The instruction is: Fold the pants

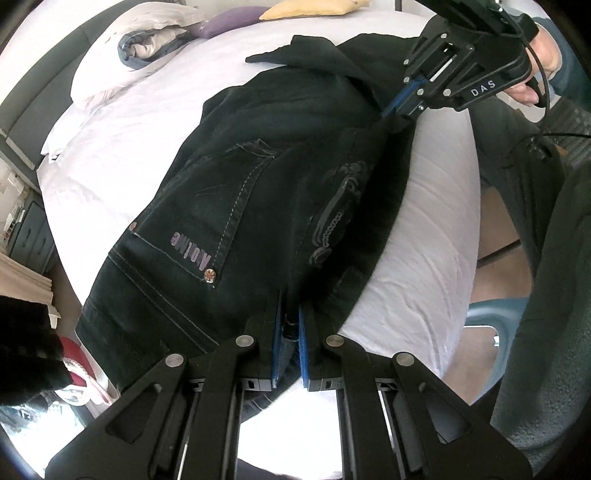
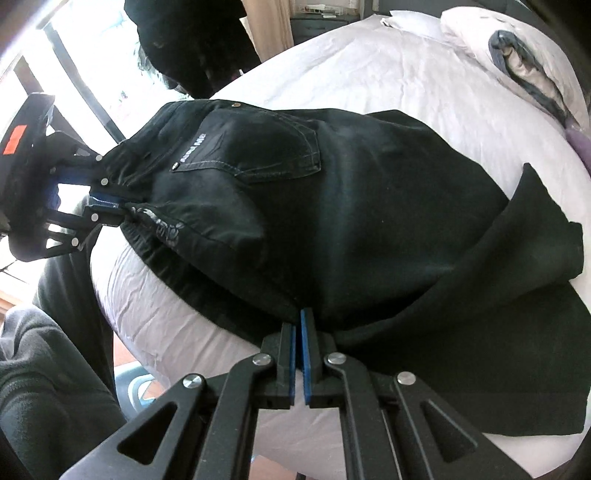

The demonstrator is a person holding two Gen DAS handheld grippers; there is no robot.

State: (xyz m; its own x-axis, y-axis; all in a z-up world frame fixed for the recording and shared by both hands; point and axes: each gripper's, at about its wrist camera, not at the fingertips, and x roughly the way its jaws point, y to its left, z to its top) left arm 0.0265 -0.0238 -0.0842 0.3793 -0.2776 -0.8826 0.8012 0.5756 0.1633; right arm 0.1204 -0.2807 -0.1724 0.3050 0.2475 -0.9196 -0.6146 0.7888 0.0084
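The pants (image 1: 266, 192) lie on the bed (image 1: 122, 162), black denim, spread across the white sheet near its edge. A stitched back pocket (image 1: 236, 206) faces up, with a small printed label along its hem and a metal rivet at its corner.

The left gripper (image 1: 291, 332) is nearly closed. Its blue pads (image 1: 276, 347) stand a narrow gap apart, and a fold of the waistband is pinched between them. From the right wrist view, the same gripper (image 2: 110, 201) shows at the left of the frame, clamped on the waist end of the pants, where the cloth bunches into creases around the pads.

The right gripper (image 2: 298, 332) is closed almost fully. Its pads (image 2: 304, 350) are close to touching, with only a thin slit between them, and the edge of the pants runs into that slit. From the left wrist view, this gripper (image 1: 397, 114) meets the far side edge of the pants, its tips buried in the dark cloth.

Between the two grips the pants' near edge is drawn fairly straight along the bed's side. Beyond the right gripper the leg end (image 2: 535, 236) lies in loose overlapping layers on the sheet.

A rumpled pillow (image 1: 122, 62) sits at the head of the bed, with a purple cushion (image 1: 225, 20) and a yellow one (image 1: 314, 8) just beyond it.
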